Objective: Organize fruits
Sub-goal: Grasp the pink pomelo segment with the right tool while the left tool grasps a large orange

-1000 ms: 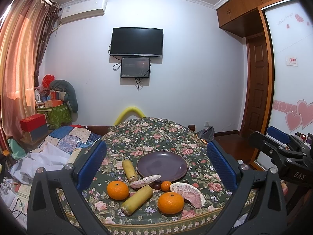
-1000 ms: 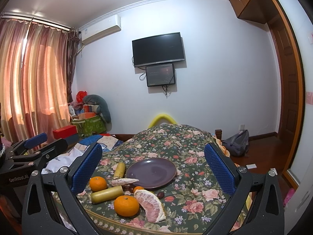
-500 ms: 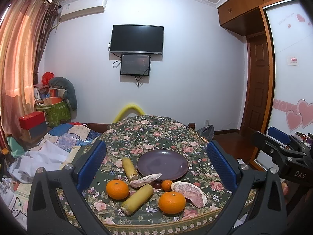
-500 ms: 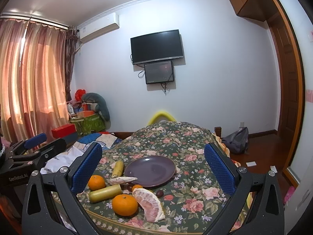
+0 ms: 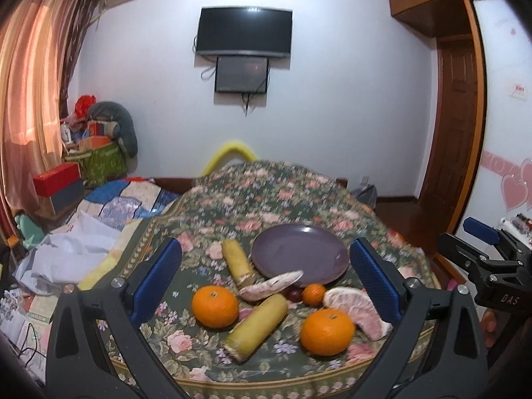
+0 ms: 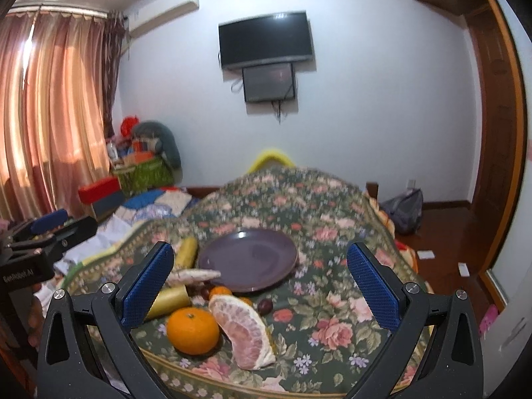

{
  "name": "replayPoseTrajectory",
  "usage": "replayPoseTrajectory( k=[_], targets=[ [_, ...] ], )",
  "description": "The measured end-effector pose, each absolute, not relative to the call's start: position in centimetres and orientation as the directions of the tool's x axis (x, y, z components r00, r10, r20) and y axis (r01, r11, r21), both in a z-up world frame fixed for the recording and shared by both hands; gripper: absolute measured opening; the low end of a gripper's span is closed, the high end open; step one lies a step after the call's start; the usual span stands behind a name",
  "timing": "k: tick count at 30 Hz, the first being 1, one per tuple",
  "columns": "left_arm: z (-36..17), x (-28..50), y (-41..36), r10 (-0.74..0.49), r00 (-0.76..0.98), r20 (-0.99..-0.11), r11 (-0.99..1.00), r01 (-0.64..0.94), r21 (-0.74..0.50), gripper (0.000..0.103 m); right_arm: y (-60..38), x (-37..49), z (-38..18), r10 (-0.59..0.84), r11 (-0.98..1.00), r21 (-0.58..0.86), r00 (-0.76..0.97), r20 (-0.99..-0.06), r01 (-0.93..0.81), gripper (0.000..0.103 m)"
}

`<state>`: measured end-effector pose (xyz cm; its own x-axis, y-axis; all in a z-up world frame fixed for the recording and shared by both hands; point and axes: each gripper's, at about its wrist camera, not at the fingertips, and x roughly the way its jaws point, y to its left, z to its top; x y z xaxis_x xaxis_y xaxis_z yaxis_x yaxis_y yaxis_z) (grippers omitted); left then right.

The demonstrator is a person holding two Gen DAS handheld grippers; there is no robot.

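Both spread, empty grippers, left (image 5: 266, 276) and right (image 6: 261, 279), hover short of the fruits (image 5: 327, 332) beside the plate (image 5: 301, 254).

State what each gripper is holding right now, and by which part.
Nothing is held. The left gripper and right gripper both stand open above the floral tablecloth, with all fruit lying loose beside the empty purple plate.

Two oranges (image 5: 215, 306), a peeled pomelo wedge (image 5: 359, 307) and yellow cane pieces (image 5: 257, 321) lay beside an empty purple plate (image 5: 299, 254) near the tabletop's (image 5: 266, 193) front edge.
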<state>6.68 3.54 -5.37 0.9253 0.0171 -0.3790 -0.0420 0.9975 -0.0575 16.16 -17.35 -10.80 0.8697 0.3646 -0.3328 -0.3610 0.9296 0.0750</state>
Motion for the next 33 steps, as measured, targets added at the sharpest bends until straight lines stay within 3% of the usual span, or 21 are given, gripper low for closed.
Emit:
replayPoseTrajectory(
  k=[4,8,10,13,15,33],
  targets=[
    [-7.4,8.4,4.3,0.029,0.895,-0.444,0.998,-0.053,-0.041,0.088,-16.8,17.8,-12.5,0.373,0.924,0.082,0.831,-0.412,-0.374,0.094],
    [-9.9,9.8,5.0,0.02,0.857,-0.516,0.998,-0.045,-0.036,0.085,-16.4,19.2,-14.4,0.38,0.918,0.093,0.788,-0.485,-0.386,0.083],
    [-10.9,10.4,5.4,0.012,0.837,-0.546,0.998,-0.042,-0.042,0.083,-16.2,19.9,-15.3,0.388,0.913,0.101,0.76,-0.521,-0.396,0.07],
    [-12.3,11.1,6.3,0.009,0.808,-0.589,0.997,-0.055,-0.059,0.074,-16.1,20.8,-16.7,0.39,0.907,0.106,0.72,-0.574,-0.407,0.062],
    [-13.3,11.7,7.0,0.016,0.788,-0.616,0.995,-0.075,-0.071,0.069,-16.3,21.0,-17.7,0.396,0.903,0.118,0.694,-0.602,-0.413,0.06],
    [-16.6,15.1,8.4,0.037,0.704,-0.709,0.988,-0.133,-0.08,0.069,-15.1,22.8,-20.9,0.47,0.857,0.207,0.55,-0.691,-0.472,0.06]
  ],
)
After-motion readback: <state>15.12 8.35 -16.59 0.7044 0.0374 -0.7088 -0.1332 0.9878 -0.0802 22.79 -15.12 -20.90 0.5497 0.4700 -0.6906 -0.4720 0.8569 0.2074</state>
